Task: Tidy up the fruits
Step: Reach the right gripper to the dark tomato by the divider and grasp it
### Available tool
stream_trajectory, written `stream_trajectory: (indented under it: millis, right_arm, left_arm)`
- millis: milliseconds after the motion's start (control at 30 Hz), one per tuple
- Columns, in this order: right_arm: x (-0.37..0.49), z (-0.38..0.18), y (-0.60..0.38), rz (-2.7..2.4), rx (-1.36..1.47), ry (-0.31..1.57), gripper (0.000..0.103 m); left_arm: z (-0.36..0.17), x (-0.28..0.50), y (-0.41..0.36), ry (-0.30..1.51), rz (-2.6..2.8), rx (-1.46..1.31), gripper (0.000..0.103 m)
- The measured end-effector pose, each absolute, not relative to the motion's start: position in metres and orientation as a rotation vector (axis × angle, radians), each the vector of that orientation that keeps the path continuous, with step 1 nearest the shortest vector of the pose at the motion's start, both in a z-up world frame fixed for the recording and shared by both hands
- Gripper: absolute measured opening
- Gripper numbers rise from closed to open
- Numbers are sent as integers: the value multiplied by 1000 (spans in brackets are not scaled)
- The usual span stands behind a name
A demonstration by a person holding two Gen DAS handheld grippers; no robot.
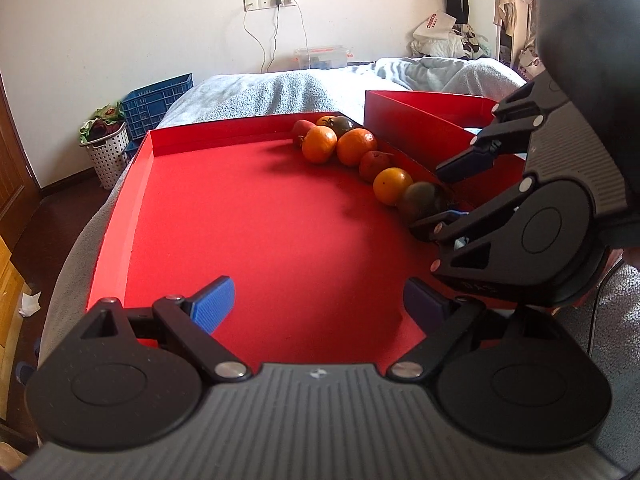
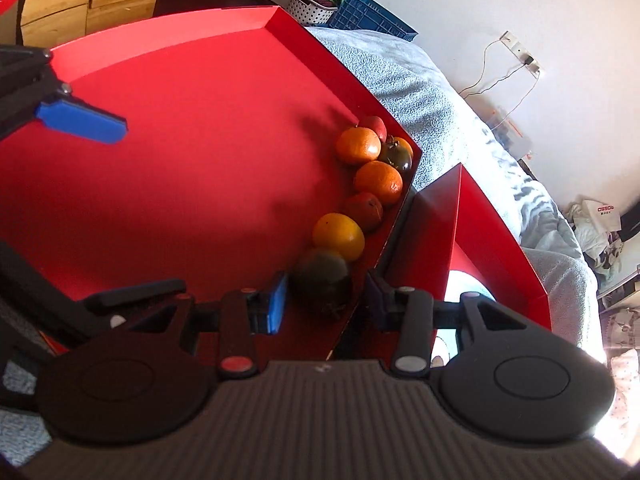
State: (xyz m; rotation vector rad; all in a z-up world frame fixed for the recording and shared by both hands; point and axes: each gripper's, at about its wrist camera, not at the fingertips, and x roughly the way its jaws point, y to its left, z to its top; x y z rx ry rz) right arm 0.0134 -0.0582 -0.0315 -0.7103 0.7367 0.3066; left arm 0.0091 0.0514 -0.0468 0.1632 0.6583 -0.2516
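Claw, right point(image 2: 326, 300): fingers stand narrow, one on each side of the dark green fruit point(image 2: 322, 280). The blue pad point(image 2: 278, 304) sits just beside the fruit's near flank. The other finger is past the tray wall. I cannot tell whether the pads actually press.
Dark green fruit: inside the red tray point(image 2: 180, 160), against its right wall, at the near end of the fruit row. It is blurred in the right wrist view.
Fruit row: runs along the tray's right wall toward its far right corner. After the dark green fruit comes a yellow-orange fruit point(image 2: 339, 236), touching it, then a reddish fruit point(image 2: 365, 210), then an orange point(image 2: 379, 182).
Corner cluster: in the tray's far right corner lie a second orange point(image 2: 358, 146), a green-and-orange fruit point(image 2: 396, 154) and a red fruit point(image 2: 374, 124), packed together.
Claw, left point(image 1: 320, 300): fingers spread wide, nothing between them. It hangs over the tray's near edge, well apart from the fruit.
Red tray: shallow and low-walled, with its floor bare left of the fruit row.
Red box point(image 2: 436, 232): just beside the tray's right wall, with taller walls.
Bed cover point(image 2: 400, 80): grey-blue, under the tray and beyond its far wall.
Blue crate point(image 2: 368, 16): on the floor beyond the tray's far left corner, with a white dotted basket point(image 2: 310, 10) beside it.
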Motion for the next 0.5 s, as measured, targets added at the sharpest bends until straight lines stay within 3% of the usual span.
stream_trajectory:
  millis: [67, 100, 500]
  right_arm:
    - [11, -30, -60, 308, -685, 726, 42]
    - [10, -27, -61, 317, -655, 724, 36]
    - [7, -7, -113, 422, -114, 748, 36]
  left_arm:
    - [-47, 10, 53, 659, -253, 153, 94]
    - [-47, 8, 54, 657, -254, 151, 94]
    - [-48, 7, 52, 658, -248, 157, 94]
